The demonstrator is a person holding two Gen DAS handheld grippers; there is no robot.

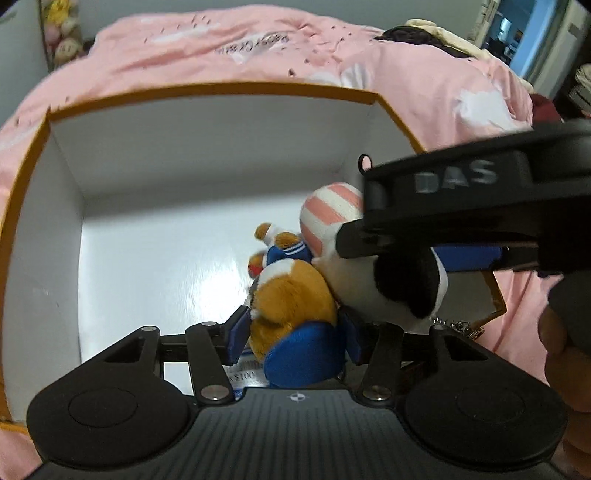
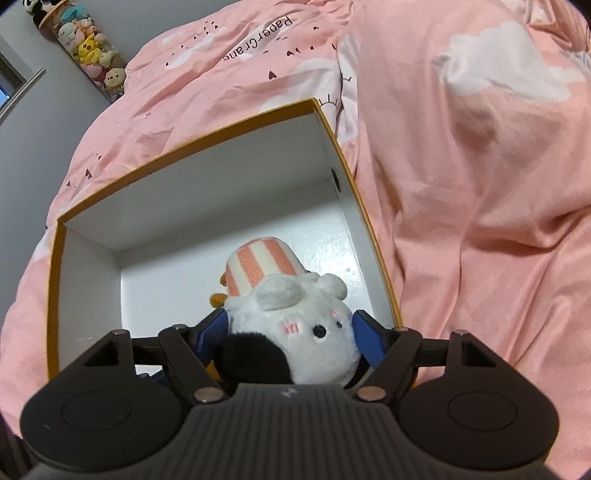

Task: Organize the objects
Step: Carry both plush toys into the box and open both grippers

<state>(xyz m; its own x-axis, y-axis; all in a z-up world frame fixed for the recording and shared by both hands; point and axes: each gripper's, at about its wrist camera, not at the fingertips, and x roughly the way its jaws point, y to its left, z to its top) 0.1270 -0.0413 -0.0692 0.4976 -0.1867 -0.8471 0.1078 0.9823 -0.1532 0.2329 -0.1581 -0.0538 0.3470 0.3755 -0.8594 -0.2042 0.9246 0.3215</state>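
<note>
An open box with an orange rim (image 1: 221, 88) and white inside lies on a pink bedspread; it also shows in the right wrist view (image 2: 184, 147). My left gripper (image 1: 291, 332) is shut on a brown-and-white plush in blue clothes (image 1: 291, 295), low inside the box. My right gripper (image 2: 291, 332) is shut on a white plush with a black patch and a pink-striped hat (image 2: 306, 332). In the left wrist view that white plush (image 1: 369, 284) and the right gripper's body (image 1: 461, 206) sit just right of the brown plush, touching it.
The pink bedspread (image 2: 461, 184) with cloud prints surrounds the box. A hanging column of small plush toys (image 2: 88, 48) is on the wall at the far left. A doorway (image 1: 524, 33) shows far right.
</note>
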